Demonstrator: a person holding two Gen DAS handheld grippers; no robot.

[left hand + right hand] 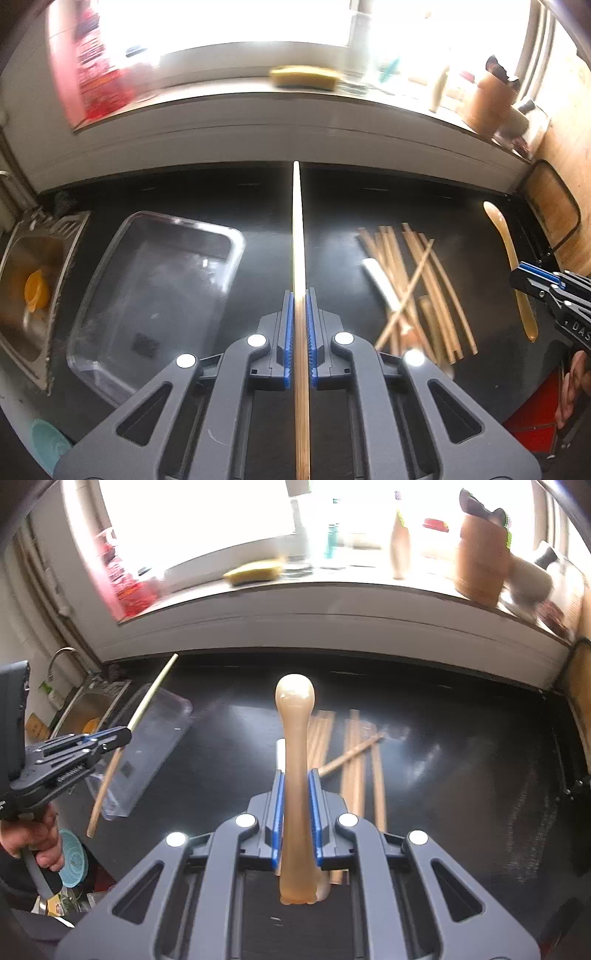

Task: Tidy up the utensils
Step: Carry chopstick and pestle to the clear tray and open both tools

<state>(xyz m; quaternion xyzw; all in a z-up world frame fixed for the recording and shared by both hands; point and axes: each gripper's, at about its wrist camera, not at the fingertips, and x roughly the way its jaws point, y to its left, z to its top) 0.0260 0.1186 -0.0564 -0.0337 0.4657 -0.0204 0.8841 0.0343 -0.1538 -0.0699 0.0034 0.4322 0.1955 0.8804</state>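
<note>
Nearest, the left gripper [300,321] is clamped on a single chopstick [298,236], which points straight away over the black counter [266,206]. Likewise the right gripper [296,797] pinches the handle of a tan spoon [294,716], bowl end far. Farther off, a loose pile of chopsticks [413,280] lies right, a clear tray [155,291] left, and a sink [29,288] at the far left.

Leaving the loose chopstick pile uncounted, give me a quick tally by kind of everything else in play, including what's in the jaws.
1 chopstick, in the left jaws
1 tan spoon, in the right jaws
1 white utensil, lying in the pile
1 clear tray, on the counter
Total: 4
</note>
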